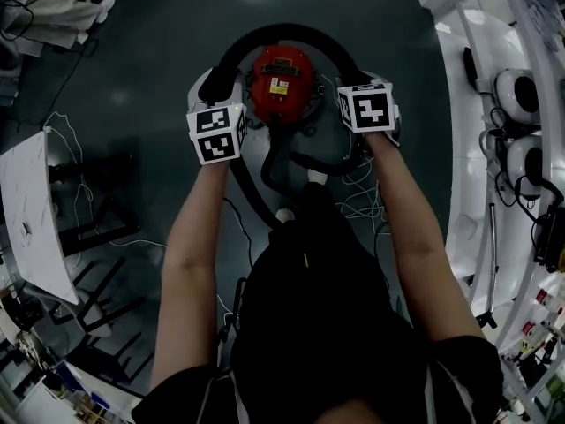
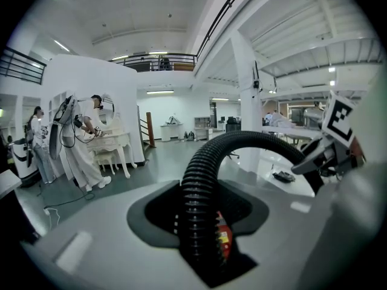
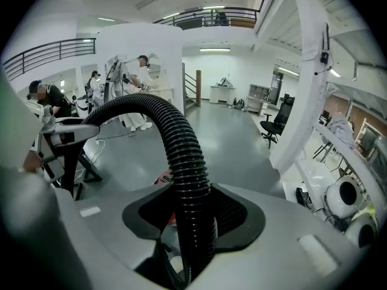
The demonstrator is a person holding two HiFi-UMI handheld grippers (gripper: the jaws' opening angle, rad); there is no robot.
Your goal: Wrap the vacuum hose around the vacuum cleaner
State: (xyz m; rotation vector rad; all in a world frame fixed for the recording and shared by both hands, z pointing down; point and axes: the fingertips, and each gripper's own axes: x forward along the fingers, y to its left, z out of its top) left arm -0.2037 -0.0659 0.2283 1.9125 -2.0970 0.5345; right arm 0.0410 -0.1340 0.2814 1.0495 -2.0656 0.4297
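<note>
Hose (image 1: 282, 32): black and ribbed, bent in an arch over the top of the vacuum cleaner, one end of the arch in each gripper; a further stretch curls on the floor on the near side of the machine.
Vacuum cleaner (image 1: 281, 82): round and red with a yellow label on top, standing on the floor under the arch, between the two grippers.
Left gripper (image 1: 217, 91): at the left end of the arch, jaws pinching the hose, which fills the gap between them in the left gripper view; a sliver of red machine shows behind the hose there.
Right gripper (image 1: 357, 82): at the right end of the arch, jaws likewise clamped on the hose, which rises from between them and bends away to the left in the right gripper view.
Arms (image 1: 190, 263): bare, stretched forward from dark sleeves, one behind each gripper.
Floor (image 1: 159, 51): dark grey and smooth.
Cable (image 1: 357, 193): thin and white, in loose loops on the floor just beside the machine, on the right.
Board (image 1: 31, 215): white and flat, at the left edge of the head view.
Shelves (image 1: 494, 104): white, along the right edge, with round white objects on them.
People (image 2: 84, 144): in white clothes, well apart from the machine, beside a white dressing table (image 2: 112, 147).
Chair (image 3: 278, 122): black office chair, far off near a white pillar.
</note>
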